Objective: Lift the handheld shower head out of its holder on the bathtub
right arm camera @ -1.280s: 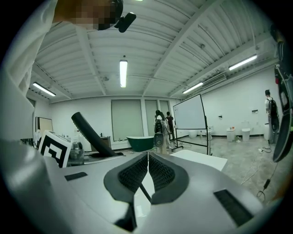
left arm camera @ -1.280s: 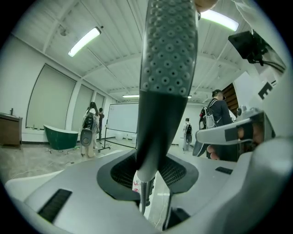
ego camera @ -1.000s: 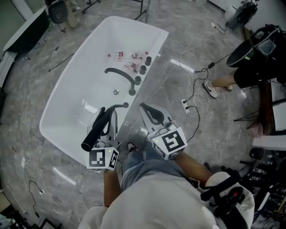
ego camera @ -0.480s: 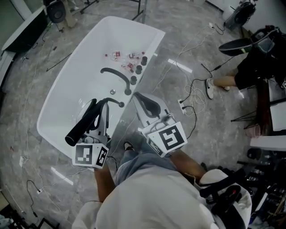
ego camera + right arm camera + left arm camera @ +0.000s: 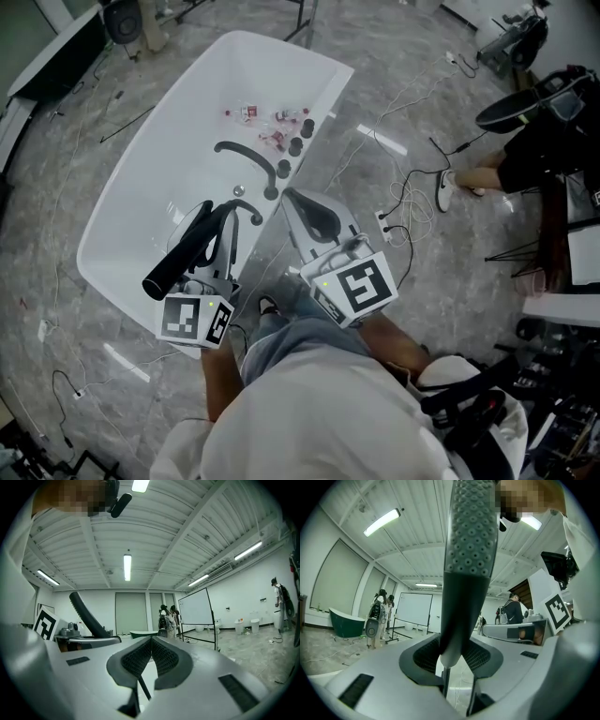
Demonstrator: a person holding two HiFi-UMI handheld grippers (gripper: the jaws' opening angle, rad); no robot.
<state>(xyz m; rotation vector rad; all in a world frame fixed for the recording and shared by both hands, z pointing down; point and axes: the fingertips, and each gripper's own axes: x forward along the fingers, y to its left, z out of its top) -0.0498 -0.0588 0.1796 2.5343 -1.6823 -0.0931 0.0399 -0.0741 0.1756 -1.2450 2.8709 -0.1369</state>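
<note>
a: both grippers are sitting higher than a second ago, closer to the head camera, and the shower head [image 5: 178,255] is riding up with the left gripper [image 5: 225,225]. it's standing roughly upright in those jaws, spray end on top, hanging over the near end of the bathtub [image 5: 187,112].

b: so it's out of the holder already?

a: that's how i'm reading it. nothing on the rim is touching it, and only the hose [image 5: 251,212] is trailing back down. the left jaws are clamping the handle low down. the right gripper [image 5: 298,204] is pinching shut on nothing, hovering just beside the left one.

b: and the counts?

a: one shower head, one bathtub, one curved spout [image 5: 248,155], two grippers. four dark round fittings [image 5: 296,146] are lining the rim, and i can't tell which one is the holder. some red and white bits [image 5: 272,117] are lying on the bathtub floor, too small to count properly.
</note>
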